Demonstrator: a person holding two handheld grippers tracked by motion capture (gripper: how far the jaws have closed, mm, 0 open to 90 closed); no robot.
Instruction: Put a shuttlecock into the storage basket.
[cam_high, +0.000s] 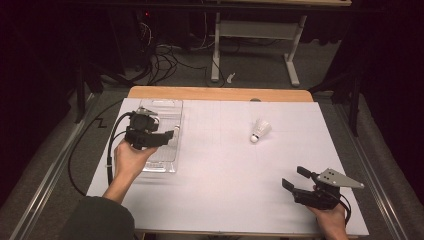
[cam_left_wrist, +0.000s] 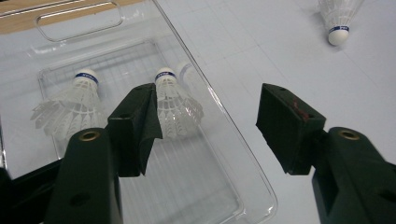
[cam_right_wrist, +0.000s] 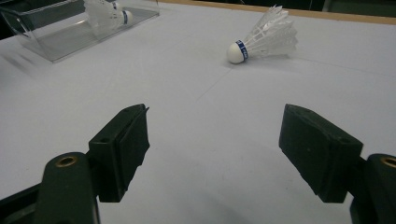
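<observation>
While the left gripper (cam_high: 167, 136) hangs over the clear plastic tray (cam_high: 167, 167) at the left of the high view, its jaws stand wide apart with nothing between them. In the left gripper view, that gripper (cam_left_wrist: 208, 126) looks down at the tray's long edge, one jaw over the tray (cam_left_wrist: 252, 196) and the other over the white table (cam_left_wrist: 289, 60). Two shuttlecocks lie inside the tray: one (cam_left_wrist: 70, 105) at the left of the frame and a second (cam_left_wrist: 177, 102) near the centre, partly behind the left-hand jaw, both with their cork tips toward the top of the frame. A faint third rounded shape beside the second may be only a reflection in the tray wall; it is too dim to tell.

A loose shuttlecock (cam_high: 260, 130) lies on the table right of centre in the high view, well apart from the tray, cork toward the lower left. The right gripper (cam_high: 295, 178) sits at the lower right, held in a hand (cam_high: 332, 220), jaws wide and empty. In the right gripper view, the loose shuttlecock (cam_right_wrist: 266, 39) lies in the upper middle, far beyond the jaws, and the tray (cam_right_wrist: 70, 39) is at the upper left.
</observation>
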